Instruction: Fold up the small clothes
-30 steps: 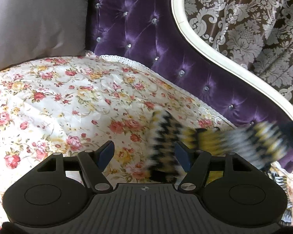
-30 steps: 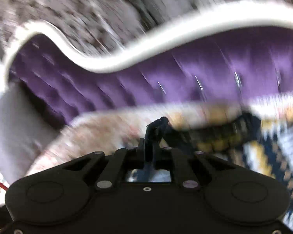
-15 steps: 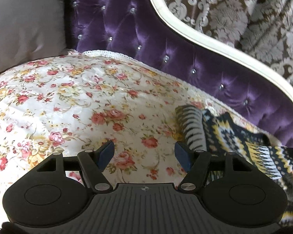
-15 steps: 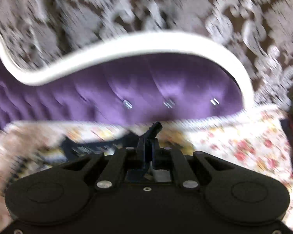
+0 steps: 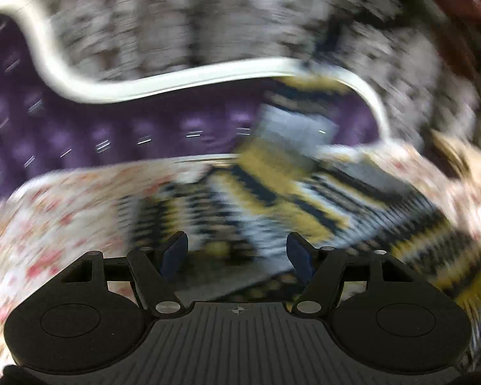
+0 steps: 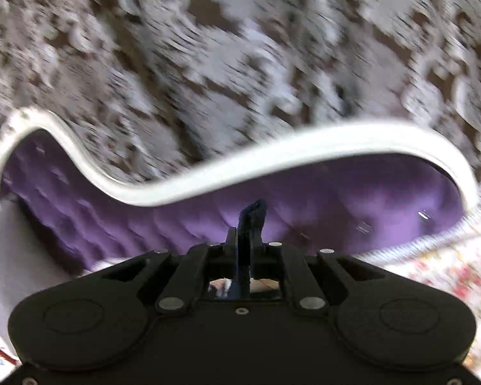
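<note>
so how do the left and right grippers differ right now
The left gripper has its jaws wide apart with nothing pinched; the right gripper is shut on a dark blue fold of cloth. The left one faces the yellow, black and white patterned knit garment on the floral bedspread; the right one faces the purple tufted headboard. Both are black two-finger tools.

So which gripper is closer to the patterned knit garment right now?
Right. The right gripper pinches a dark edge of the knit garment; the left gripper hovers open over it.

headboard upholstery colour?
Purple tufted headboard with a white frame; clearest in the right wrist view.
</note>
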Available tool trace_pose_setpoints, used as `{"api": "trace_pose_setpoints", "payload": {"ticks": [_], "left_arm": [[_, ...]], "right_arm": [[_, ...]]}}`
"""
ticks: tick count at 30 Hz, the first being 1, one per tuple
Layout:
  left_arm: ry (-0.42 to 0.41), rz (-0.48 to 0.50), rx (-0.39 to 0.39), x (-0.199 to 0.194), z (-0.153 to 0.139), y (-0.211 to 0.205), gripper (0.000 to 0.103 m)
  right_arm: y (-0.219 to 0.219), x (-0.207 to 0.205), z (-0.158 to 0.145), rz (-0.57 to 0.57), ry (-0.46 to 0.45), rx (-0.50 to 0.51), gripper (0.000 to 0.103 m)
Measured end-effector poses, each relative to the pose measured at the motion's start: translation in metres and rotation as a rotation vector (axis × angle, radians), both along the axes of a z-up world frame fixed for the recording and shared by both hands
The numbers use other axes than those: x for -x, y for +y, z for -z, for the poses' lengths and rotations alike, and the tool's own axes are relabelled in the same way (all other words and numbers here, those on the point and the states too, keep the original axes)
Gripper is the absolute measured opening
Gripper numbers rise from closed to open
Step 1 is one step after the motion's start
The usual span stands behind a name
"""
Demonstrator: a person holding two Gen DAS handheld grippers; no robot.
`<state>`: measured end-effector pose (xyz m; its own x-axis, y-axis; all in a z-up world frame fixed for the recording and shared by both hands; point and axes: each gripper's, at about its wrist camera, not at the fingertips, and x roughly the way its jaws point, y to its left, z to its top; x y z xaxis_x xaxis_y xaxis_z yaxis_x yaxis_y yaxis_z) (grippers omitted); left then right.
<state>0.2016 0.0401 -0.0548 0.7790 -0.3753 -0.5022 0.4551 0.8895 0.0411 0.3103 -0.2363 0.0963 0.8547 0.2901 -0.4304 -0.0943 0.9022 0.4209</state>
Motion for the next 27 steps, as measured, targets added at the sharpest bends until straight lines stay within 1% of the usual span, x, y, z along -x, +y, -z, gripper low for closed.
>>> {"api": "trace_pose_setpoints", "payload": {"ticks": [4, 6, 8, 9, 10, 11, 13, 14, 15, 16, 18, 19, 21, 23, 25, 27], "left_arm": [[-0.022, 0.133, -0.09, 0.002, 0.01, -0.047, 0.066], [-0.024, 0.182, -0.131, -0.003, 0.019, -0.063, 0.067], [-0.005, 0.176, -0.179, -0.006, 0.031, -0.071, 0.067], [0.009, 0.171, -0.188, -0.009, 0.036, -0.071, 0.067], [0.032, 0.166, -0.187, -0.011, 0.041, -0.069, 0.067], [0.062, 0.153, -0.184, -0.014, 0.045, -0.065, 0.066], [0.119, 0.116, -0.159, -0.022, 0.049, -0.053, 0.067], [0.143, 0.105, -0.128, -0.025, 0.049, -0.048, 0.07], [0.173, 0.089, -0.094, -0.028, 0.05, -0.042, 0.073], [0.19, 0.076, -0.076, -0.031, 0.052, -0.038, 0.073], [0.197, 0.072, -0.066, -0.033, 0.052, -0.034, 0.073], [0.199, 0.071, -0.065, -0.033, 0.051, -0.034, 0.073], [0.2, 0.067, -0.06, -0.032, 0.052, -0.035, 0.074], [0.196, 0.066, -0.064, -0.032, 0.053, -0.035, 0.075], [0.193, 0.066, -0.064, -0.031, 0.054, -0.035, 0.075], [0.188, 0.066, -0.069, -0.031, 0.054, -0.037, 0.075]], "right_arm": [[0.018, 0.0, -0.029, -0.065, -0.057, -0.03, 0.012], [0.025, 0.001, -0.041, -0.095, -0.078, -0.029, 0.012], [0.03, -0.002, -0.047, -0.111, -0.092, 0.002, 0.012], [0.033, -0.003, -0.048, -0.116, -0.091, 0.025, 0.012], [0.034, -0.003, -0.046, -0.122, -0.081, 0.039, 0.014], [0.035, -0.005, -0.04, -0.133, -0.055, 0.047, 0.02], [0.039, -0.012, -0.019, -0.141, 0.019, 0.093, 0.02], [0.041, -0.015, -0.005, -0.135, 0.054, 0.135, 0.027], [0.044, -0.019, 0.011, -0.142, 0.093, 0.175, 0.036], [0.047, -0.023, 0.029, -0.145, 0.138, 0.198, 0.058], [0.052, -0.029, 0.067, -0.14, 0.214, 0.237, 0.078], [0.058, -0.031, 0.084, -0.148, 0.24, 0.278, 0.076], [0.076, -0.032, 0.112, -0.17, 0.26, 0.383, 0.076], [0.092, -0.033, 0.13, -0.212, 0.261, 0.453, 0.076], [0.109, -0.035, 0.141, -0.25, 0.256, 0.516, 0.076], [0.122, -0.036, 0.15, -0.265, 0.251, 0.584, 0.076]]}}
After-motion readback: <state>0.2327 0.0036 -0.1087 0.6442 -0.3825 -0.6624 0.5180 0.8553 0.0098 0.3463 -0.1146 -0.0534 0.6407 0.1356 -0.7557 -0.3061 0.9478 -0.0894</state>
